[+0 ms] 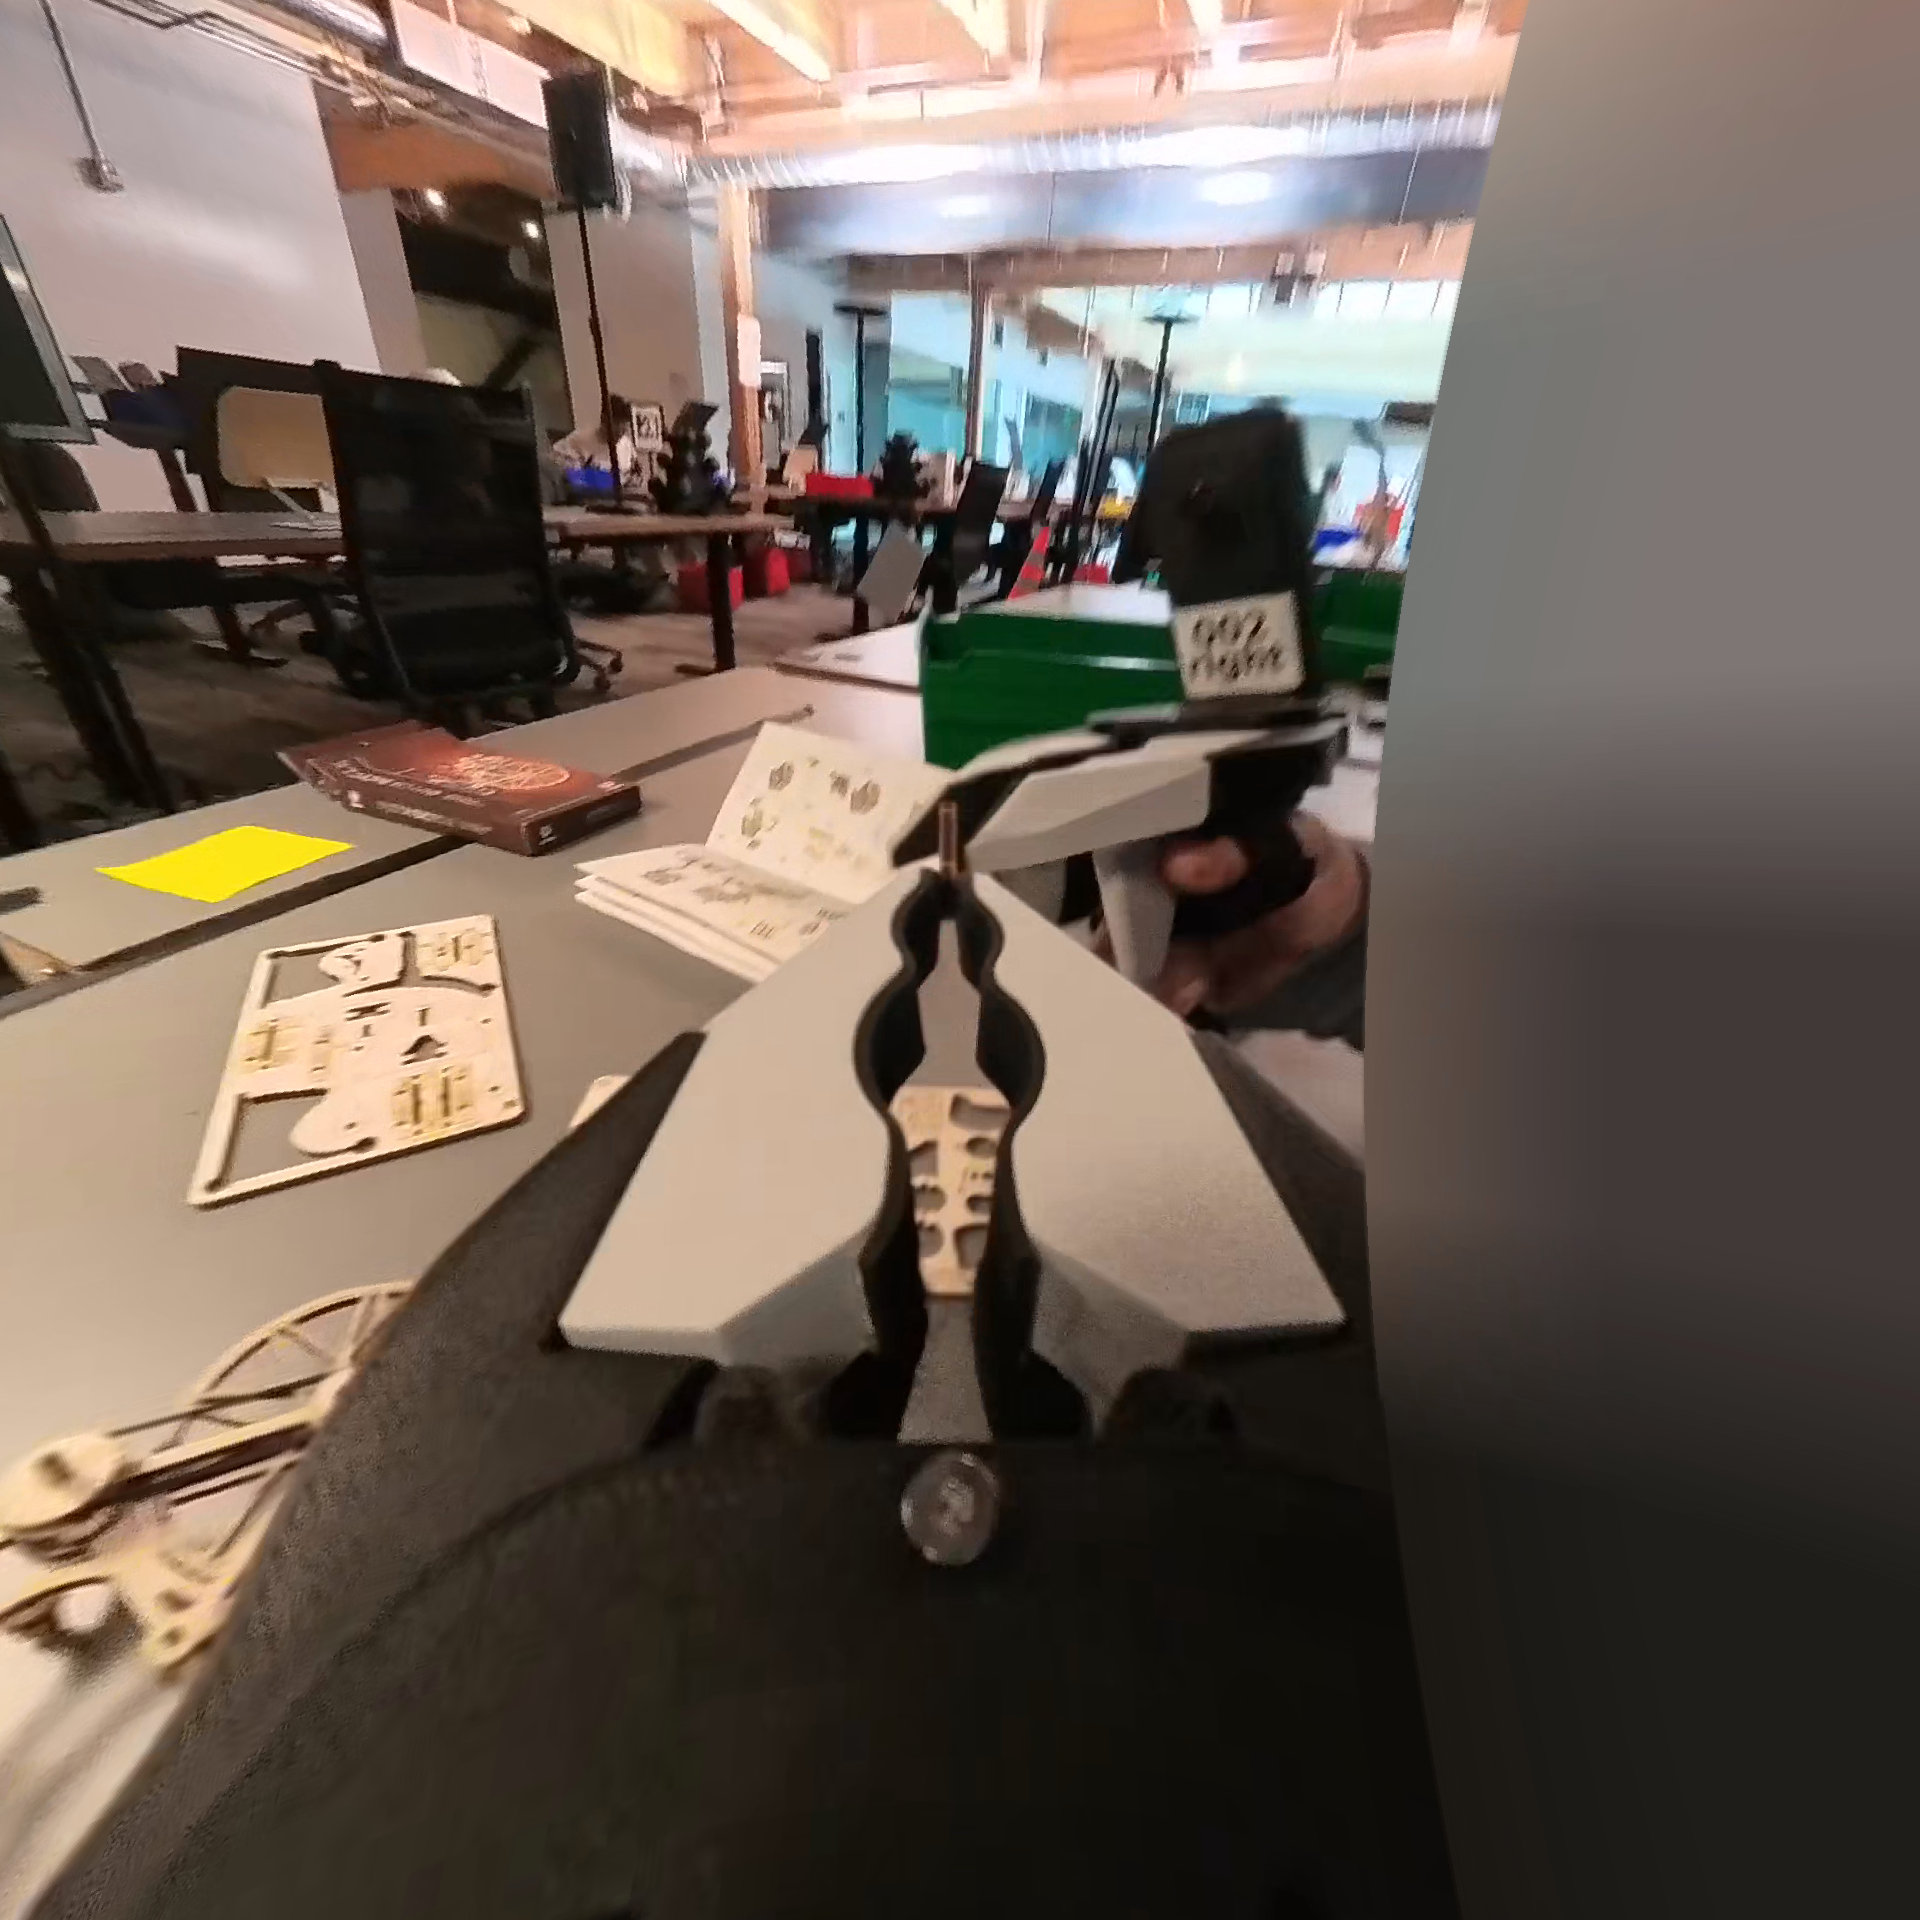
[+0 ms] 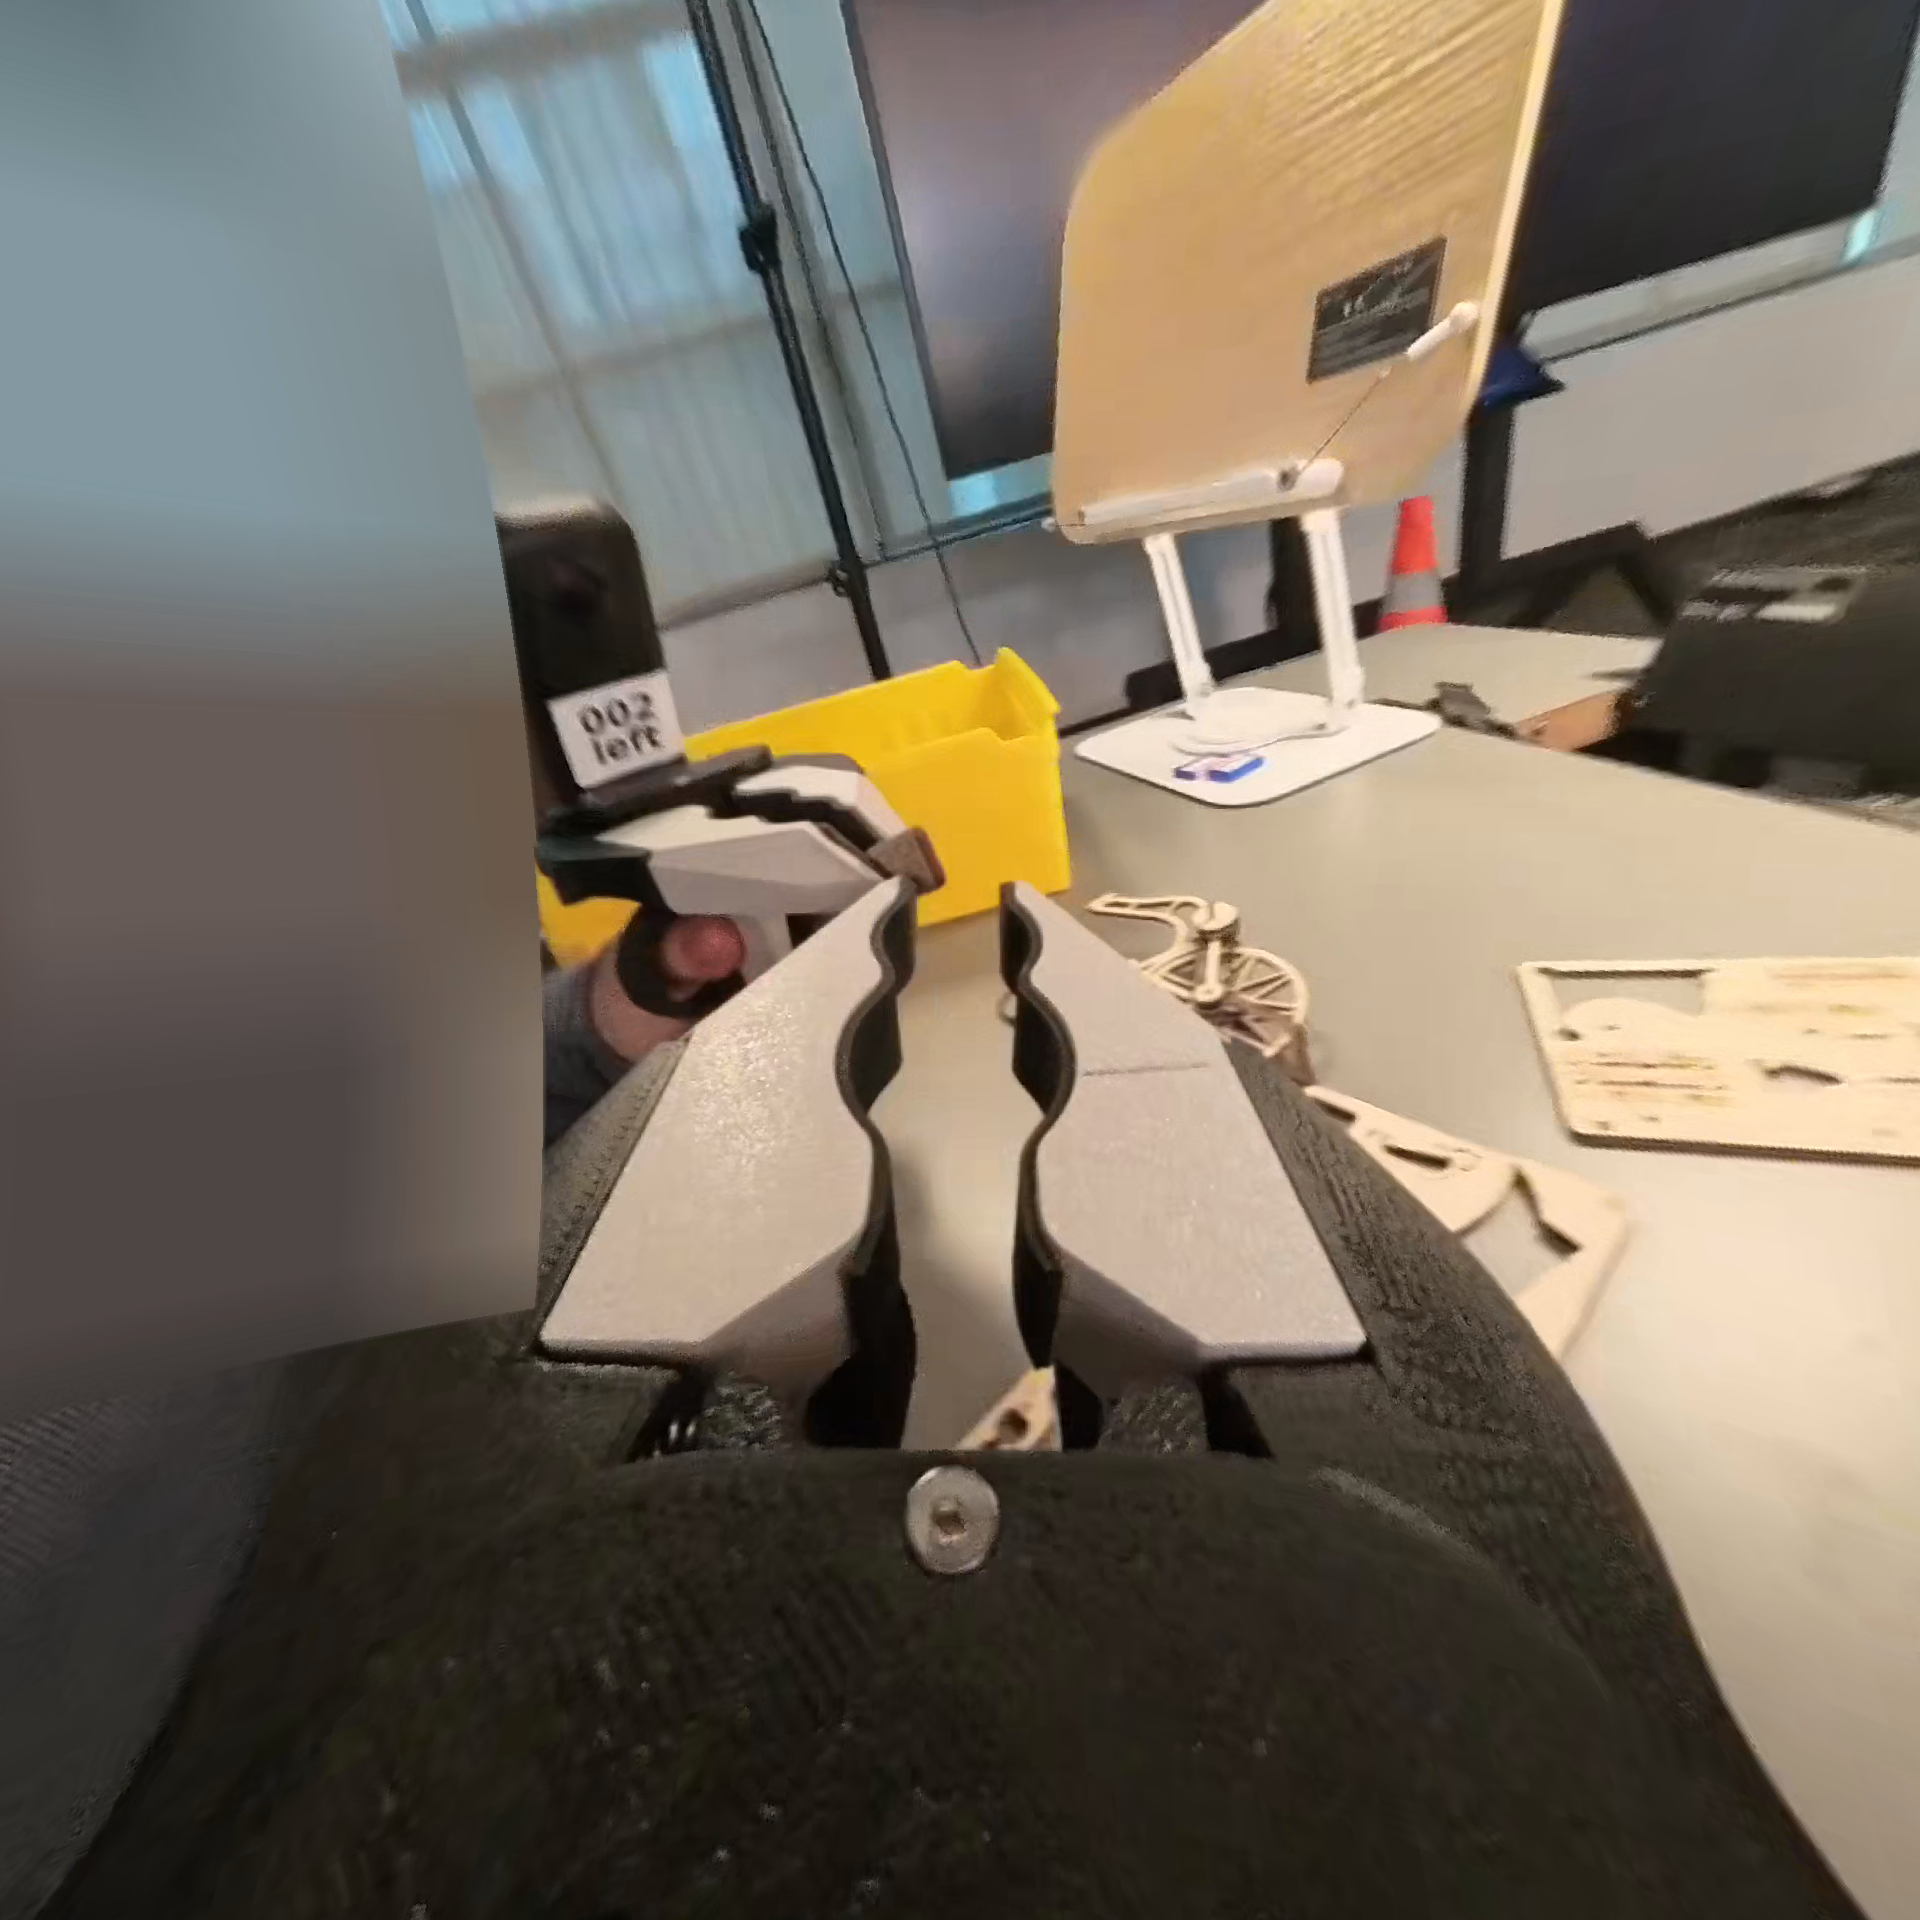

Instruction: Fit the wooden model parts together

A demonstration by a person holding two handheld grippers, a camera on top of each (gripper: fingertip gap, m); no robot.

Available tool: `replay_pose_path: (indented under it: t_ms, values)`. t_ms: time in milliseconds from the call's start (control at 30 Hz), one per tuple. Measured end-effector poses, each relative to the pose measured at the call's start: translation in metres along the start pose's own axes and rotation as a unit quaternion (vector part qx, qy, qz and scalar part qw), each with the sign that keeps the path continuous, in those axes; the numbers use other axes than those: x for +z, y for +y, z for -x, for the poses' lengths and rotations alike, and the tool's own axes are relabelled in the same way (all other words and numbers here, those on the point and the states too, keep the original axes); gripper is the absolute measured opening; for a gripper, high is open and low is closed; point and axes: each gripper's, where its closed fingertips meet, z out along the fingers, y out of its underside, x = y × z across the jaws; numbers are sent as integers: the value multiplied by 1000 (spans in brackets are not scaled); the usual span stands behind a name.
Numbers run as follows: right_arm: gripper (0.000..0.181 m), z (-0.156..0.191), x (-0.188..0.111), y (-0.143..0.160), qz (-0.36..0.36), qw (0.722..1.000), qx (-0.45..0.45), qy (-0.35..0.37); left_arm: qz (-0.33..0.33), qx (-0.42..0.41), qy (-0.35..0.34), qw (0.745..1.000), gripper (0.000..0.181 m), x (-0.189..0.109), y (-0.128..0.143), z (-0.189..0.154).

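My left gripper pinches a small pin; right gripper open, empty. Wheel assembly partly built, part sheet still holds pieces. Plenty left, I'd say.

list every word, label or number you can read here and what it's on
I won't copy out writing; these bear it:
White square label on the left hand-held gripper: sharp print.
White tilted label on the right hand-held gripper: blurred.
Flat dark brown box: too small.
Open white instruction booklet: too small.
Black label on the tilted wooden stand board: too small.
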Motion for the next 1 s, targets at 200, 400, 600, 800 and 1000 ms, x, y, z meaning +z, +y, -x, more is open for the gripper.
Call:
replay_pose_path:
  t_ms: [200,400,600,800,1000]
  values:
    - [22,4,-1,7,53,976,-203,55,81,22,19,996,1,2,19,-5]
    - [14,-2,-2,45,191,932,-302,60,221,-130,68,964,1,-8,61,1]
    - [14,-3,8,107,341,899,-276,3,366,-246,104,892,2,-33,110,-4]
    - [7,-1,11,136,395,888,-232,-44,424,-275,108,856,1,-46,130,-4]
    - [1,2,13,138,402,890,-203,-69,430,-298,112,845,1,-47,131,-3]
